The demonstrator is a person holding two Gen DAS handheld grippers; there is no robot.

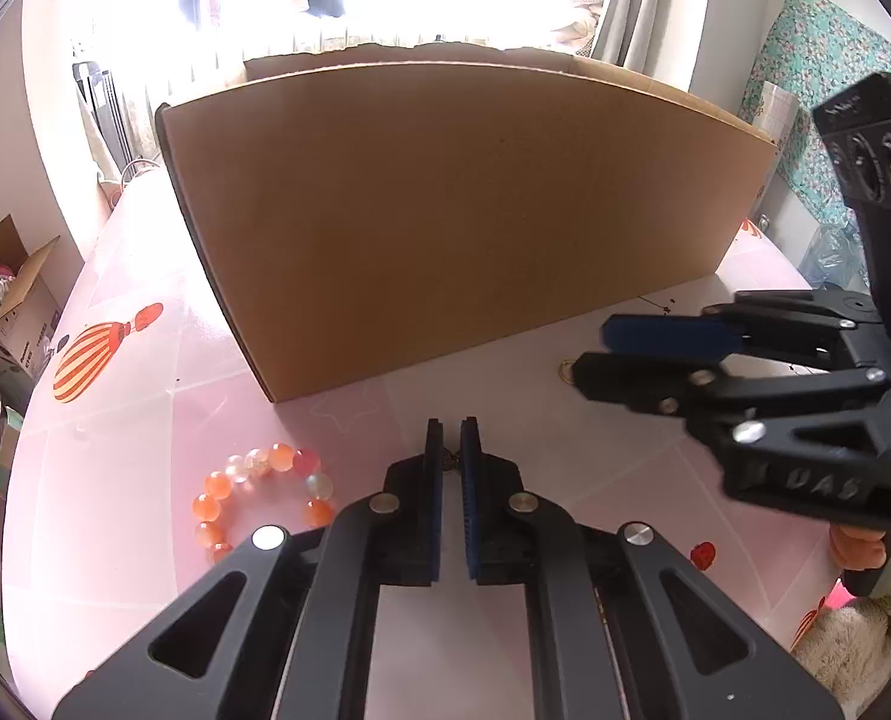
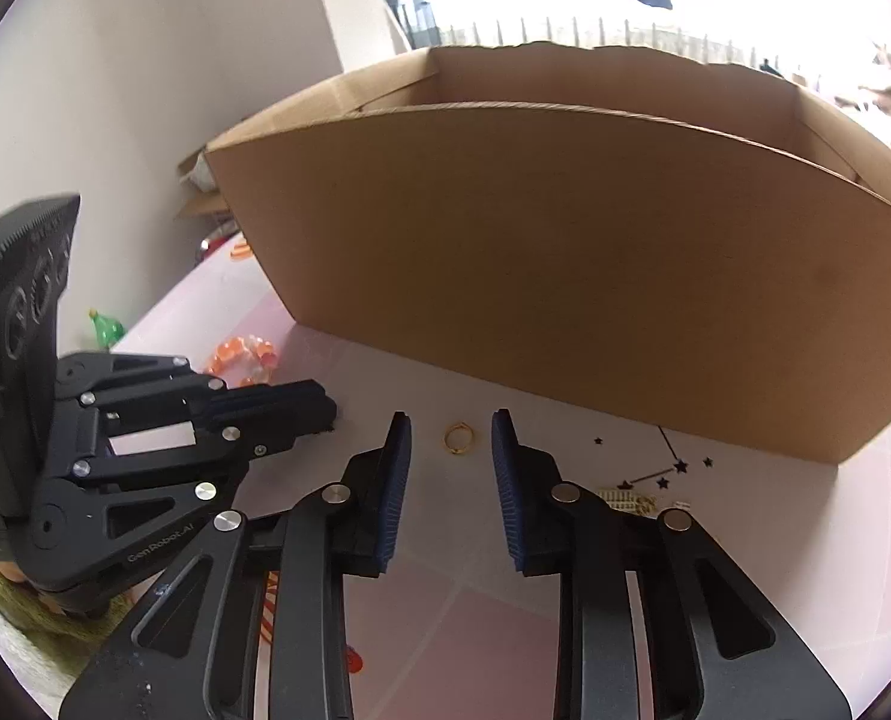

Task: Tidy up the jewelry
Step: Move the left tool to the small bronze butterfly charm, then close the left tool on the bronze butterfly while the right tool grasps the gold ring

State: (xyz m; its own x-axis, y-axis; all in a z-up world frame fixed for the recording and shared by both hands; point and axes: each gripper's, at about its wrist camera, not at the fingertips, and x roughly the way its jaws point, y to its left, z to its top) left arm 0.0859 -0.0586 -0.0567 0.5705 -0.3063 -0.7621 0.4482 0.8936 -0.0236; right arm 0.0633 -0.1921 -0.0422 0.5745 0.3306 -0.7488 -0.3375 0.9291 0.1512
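A bright window with clothes hanging outside fills the top of both views, and below it a pink desk (image 1: pixel 505 420) printed with balloons and small stars carries a large open cardboard box (image 1: pixel 457 216) across the middle of the frame.

In the left wrist view, the left tool (image 1: pixel 452 441) sits at lower centre with its blue pads drawn almost together; a tiny dark, brownish piece shows in the narrow slit between them, too small to name, and whether the pads press on it cannot be told. A bracelet of orange, pink and clear beads (image 1: pixel 259 492) lies on the desk just left of that tool, touching nothing. The right tool (image 1: pixel 592 354) reaches in from the right edge of the frame, its tips low over the desk near the box's front wall, with part of a gold ring (image 1: pixel 566 368) peeking out beside the lower fingertip.

In the right wrist view, the right tool (image 2: pixel 451 438) is at lower centre with its pads spread apart. The gold ring (image 2: pixel 458 438) lies flat on the desk between the fingertips, clear of both pads. The left tool (image 2: pixel 325 408) comes in from the left edge, fingers pressed together, and the bead bracelet (image 2: pixel 242 355) lies behind it. A small pale gold item (image 2: pixel 631 501) rests on the desk at lower right, partly hidden by the right finger, beside a printed star pattern.
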